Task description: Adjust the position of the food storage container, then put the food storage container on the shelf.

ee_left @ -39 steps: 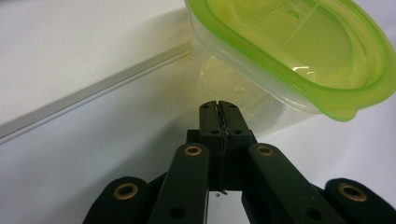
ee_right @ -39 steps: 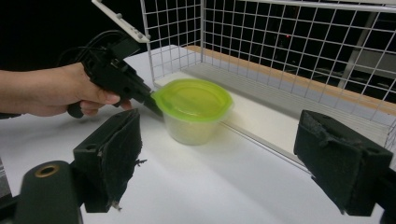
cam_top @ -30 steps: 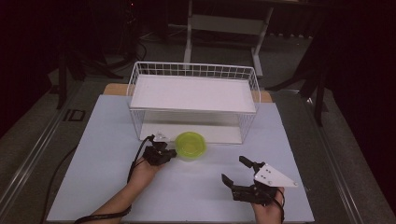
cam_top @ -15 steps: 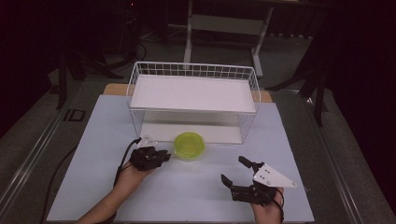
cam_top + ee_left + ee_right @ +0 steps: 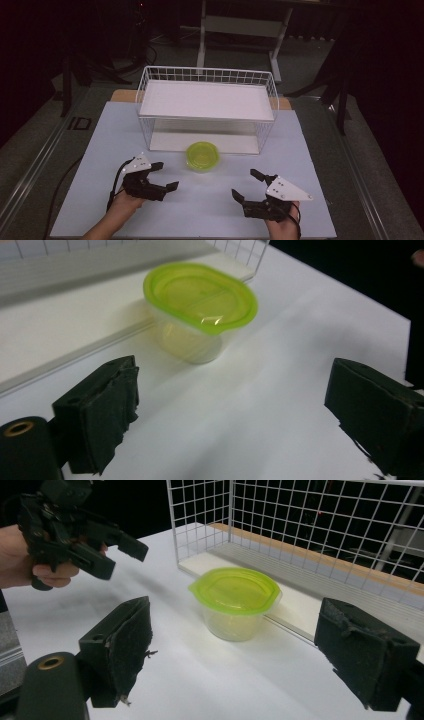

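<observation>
Jaws apart on 2 grippers, left gripper (image 5: 159,176), right gripper (image 5: 248,186), 1 lidded tub (image 5: 202,155), 1 wire rack (image 5: 206,76)

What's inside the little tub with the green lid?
The tub is see-through below its green lid, and its clear walls look empty. The lid covers the top, so the very bottom can't be checked for sure.

- A lab or recording studio, not a home: black curtains or dark walls close off the surroundings.
- A white table (image 5: 100,150) stands on grey carpet, lit from above.
- At 12 o'clock, the metal legs of a stand (image 5: 240,30); at 10 o'clock, dark tripod-like legs (image 5: 75,75).
- Cables (image 5: 60,180) trail off at 8 o'clock.
</observation>
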Motion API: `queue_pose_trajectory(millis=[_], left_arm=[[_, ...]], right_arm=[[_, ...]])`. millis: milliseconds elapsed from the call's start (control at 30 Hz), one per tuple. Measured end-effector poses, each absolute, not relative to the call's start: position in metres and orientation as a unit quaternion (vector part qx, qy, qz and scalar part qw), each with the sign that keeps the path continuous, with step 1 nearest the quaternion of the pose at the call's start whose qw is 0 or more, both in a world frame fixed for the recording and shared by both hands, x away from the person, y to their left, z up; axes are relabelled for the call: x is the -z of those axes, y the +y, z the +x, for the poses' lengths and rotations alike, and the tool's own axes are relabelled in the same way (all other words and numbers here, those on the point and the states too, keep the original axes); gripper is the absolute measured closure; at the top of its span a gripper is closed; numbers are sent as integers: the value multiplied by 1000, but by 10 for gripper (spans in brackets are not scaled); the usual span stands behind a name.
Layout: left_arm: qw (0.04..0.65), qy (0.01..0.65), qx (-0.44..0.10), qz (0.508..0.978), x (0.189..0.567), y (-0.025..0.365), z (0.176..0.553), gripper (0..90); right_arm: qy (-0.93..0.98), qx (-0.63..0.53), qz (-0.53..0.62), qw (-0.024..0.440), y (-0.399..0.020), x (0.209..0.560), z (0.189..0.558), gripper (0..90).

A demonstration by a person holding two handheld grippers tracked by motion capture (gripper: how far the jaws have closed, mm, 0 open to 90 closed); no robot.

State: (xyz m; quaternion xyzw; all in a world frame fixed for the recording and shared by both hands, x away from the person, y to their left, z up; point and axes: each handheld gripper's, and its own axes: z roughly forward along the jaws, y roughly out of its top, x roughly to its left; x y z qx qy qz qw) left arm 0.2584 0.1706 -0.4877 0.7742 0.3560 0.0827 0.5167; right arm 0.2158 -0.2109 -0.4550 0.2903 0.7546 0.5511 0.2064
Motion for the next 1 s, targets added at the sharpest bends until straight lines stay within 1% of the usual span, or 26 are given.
queue_pose_trajectory(millis=[100,267,333,400,467,500,667,733,800,933,1000], left_arm=[[525,354,-77,771,485,171,257,41],[543,352,-51,761,488,168,259,30],[545,352,-56,759,488,165,258,29],[562,343,-41,752,486,162,257,29],[567,334,-45,752,482,158,255,30],[571,329,-56,750,479,156,254,30],[567,320,-77,755,464,151,256,31],[566,324,-75,754,459,150,260,31],[563,333,-88,751,458,149,263,43],[549,351,-77,755,460,145,272,51],[534,365,-69,759,462,143,277,52]], right_arm=[[757,-550,286,206,-209,455,215,152],[759,-549,288,201,-207,457,218,152],[761,-548,287,197,-207,458,220,153],[760,-550,286,192,-206,458,222,164],[766,-542,283,197,-203,456,226,163],[767,-542,284,194,-202,455,227,164],[774,-536,281,188,-196,447,239,163],[776,-533,285,184,-194,445,247,164],[773,-539,288,171,-192,442,258,163],[775,-531,291,178,-185,443,277,155],[774,-531,299,169,-182,446,285,155]])
